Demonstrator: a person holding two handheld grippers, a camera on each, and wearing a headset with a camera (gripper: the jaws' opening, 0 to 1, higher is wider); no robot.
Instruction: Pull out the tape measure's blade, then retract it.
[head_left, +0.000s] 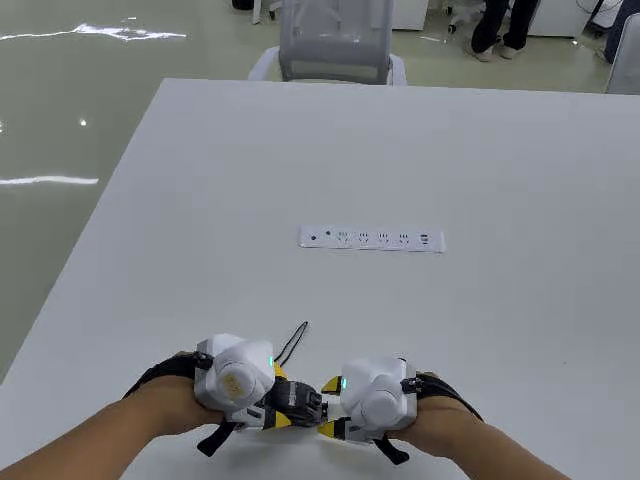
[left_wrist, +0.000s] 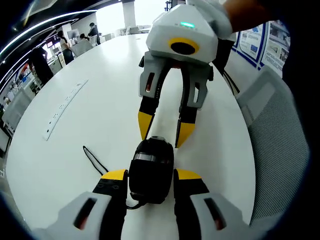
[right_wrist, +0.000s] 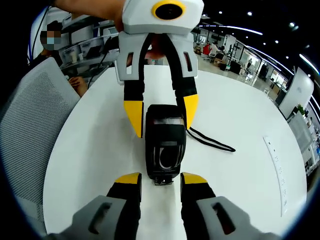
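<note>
A black tape measure (head_left: 300, 398) lies at the near edge of the white table (head_left: 400, 160), with its black wrist cord (head_left: 292, 342) trailing away. My left gripper (head_left: 280, 398) comes from the left and is shut on the case; in the left gripper view the tape measure (left_wrist: 151, 167) sits between the yellow pads (left_wrist: 115, 175). My right gripper (head_left: 327, 405) faces it from the right and stands open. In the right gripper view the blade end of the tape measure (right_wrist: 164, 142) lies just between my right gripper's (right_wrist: 161, 180) tips, untouched. No blade is drawn out.
A white power strip (head_left: 370, 239) lies mid-table beyond the grippers. A grey chair (head_left: 335, 40) stands at the far edge. People stand in the background at the upper right (head_left: 500, 25). A mesh chair back (right_wrist: 35, 130) is close behind the near edge.
</note>
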